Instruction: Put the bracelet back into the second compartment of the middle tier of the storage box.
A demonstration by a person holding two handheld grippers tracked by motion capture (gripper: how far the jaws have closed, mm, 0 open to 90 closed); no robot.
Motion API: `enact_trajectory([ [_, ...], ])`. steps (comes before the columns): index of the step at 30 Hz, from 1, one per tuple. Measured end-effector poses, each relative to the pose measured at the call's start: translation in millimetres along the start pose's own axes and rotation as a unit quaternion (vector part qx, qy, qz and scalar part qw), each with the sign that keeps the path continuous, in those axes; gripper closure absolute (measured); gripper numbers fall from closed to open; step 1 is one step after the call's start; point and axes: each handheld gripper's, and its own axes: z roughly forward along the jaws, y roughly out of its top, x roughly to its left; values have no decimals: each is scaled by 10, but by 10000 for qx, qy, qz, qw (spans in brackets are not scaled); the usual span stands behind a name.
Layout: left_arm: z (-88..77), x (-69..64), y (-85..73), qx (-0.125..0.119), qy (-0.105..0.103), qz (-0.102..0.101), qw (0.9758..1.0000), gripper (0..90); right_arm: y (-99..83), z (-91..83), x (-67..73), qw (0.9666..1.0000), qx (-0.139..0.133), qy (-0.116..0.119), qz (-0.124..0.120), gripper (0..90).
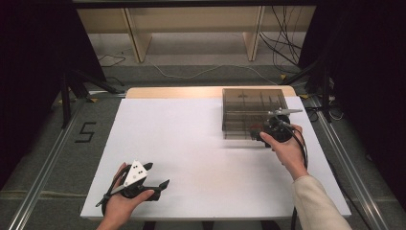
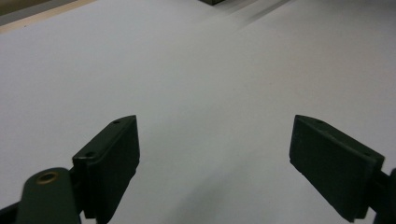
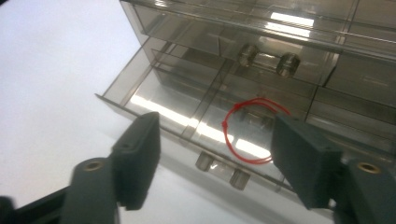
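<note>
A smoky clear drawer cabinet [image 1: 253,112] stands at the back right of the white table [image 1: 191,148]. In the right gripper view its lower drawer [image 3: 177,100] is pulled out, and a thin red loop [image 3: 233,140] lies inside on the drawer's floor. My right gripper [image 3: 215,128] hovers open just over that drawer's front and its two-knob handle [image 3: 222,170], with the pads clear of the loop. In the high view the right gripper [image 1: 263,135] sits at the cabinet's front edge. My left gripper [image 1: 158,175] rests open at the front left, and its jaws [image 2: 215,140] hold nothing above bare table.
An upper drawer with its own handle [image 3: 268,58] stays closed above the open one. Behind the table are wooden shelf legs [image 1: 136,40] and loose cables [image 1: 282,52] on the floor. Metal rails [image 1: 43,177] run along both sides.
</note>
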Motion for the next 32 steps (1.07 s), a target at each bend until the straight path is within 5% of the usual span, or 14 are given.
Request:
enact_trajectory([
  [8,3,0,-3,-12,-3,-27,10000,160,-203,-157,71,9998,-167,8,-85,237],
  [19,7,-3,-5,-1,-25,-44,10000,160,-705,-376,143,9993,-296,173,-115,177],
  [32,23,-37,0,24,-130,-26,9999,160,-1052,-525,211,9990,-281,222,-274,173],
])
